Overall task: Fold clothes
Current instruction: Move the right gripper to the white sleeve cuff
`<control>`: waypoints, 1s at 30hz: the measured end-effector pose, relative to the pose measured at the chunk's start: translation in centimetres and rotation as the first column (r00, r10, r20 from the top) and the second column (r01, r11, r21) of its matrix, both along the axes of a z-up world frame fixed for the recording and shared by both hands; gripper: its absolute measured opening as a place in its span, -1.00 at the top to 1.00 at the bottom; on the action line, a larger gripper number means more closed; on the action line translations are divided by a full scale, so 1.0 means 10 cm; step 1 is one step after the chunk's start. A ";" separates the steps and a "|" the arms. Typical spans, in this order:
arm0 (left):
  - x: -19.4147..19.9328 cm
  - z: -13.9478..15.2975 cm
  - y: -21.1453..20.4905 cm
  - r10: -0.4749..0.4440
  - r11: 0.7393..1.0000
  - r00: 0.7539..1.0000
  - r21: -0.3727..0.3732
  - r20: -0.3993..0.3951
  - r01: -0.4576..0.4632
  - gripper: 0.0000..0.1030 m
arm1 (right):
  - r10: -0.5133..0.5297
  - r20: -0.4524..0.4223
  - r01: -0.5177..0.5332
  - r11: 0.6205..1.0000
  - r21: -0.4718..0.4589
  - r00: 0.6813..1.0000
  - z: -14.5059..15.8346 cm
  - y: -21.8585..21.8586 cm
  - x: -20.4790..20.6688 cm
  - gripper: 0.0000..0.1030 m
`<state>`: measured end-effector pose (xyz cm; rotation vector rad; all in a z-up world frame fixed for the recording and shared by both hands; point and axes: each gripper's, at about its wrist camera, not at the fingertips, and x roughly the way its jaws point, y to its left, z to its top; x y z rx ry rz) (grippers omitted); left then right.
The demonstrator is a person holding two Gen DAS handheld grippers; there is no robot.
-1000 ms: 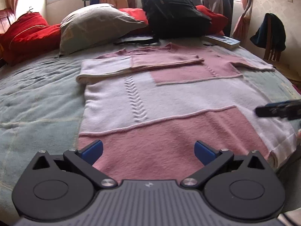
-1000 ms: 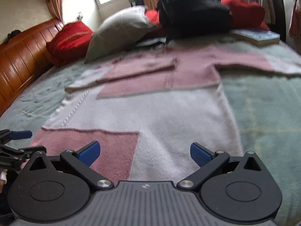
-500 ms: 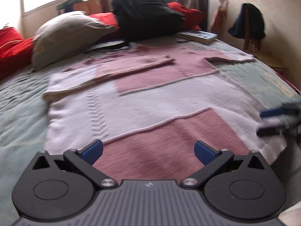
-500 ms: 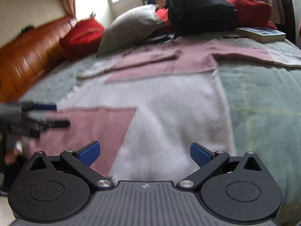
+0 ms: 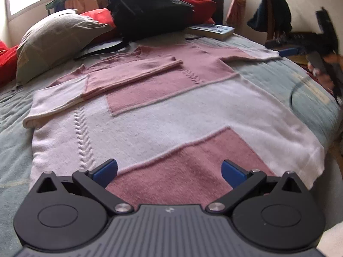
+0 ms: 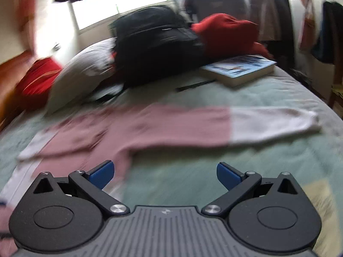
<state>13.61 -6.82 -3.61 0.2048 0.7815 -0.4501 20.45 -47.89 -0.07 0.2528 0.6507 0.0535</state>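
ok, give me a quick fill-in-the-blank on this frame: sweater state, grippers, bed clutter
1. The left gripper hovers over the sweater with its jaws ____.
2. One sleeve is folded across the chest; the other sleeve lies ____ on the bedspread.
3. The right gripper holds ____.
4. Beside the black backpack lies a ____.

Missing words: open; stretched out; nothing; book
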 end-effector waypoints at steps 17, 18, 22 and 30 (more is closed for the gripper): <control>0.41 -0.08 -0.41 0.010 1.000 0.999 0.009 -0.053 -0.010 -0.99 | -0.275 -0.112 0.295 0.919 0.259 0.955 -0.56 -2.23 1.22 -1.00; 0.42 -0.10 -0.42 0.011 1.000 0.998 0.012 -0.056 -0.011 -0.99 | -0.283 -0.115 0.303 0.919 0.251 0.952 -0.61 -2.26 1.21 -1.00; 0.41 -0.14 -0.46 0.010 0.999 0.998 0.032 -0.063 -0.008 -0.99 | -0.349 -0.085 0.360 0.906 0.222 0.933 -0.67 -2.35 1.13 -1.00; 0.31 -0.05 -0.41 0.008 1.000 0.999 0.026 -0.038 -0.007 -0.99 | -0.391 -0.089 0.401 0.896 0.190 0.916 -0.44 -2.26 0.90 -1.00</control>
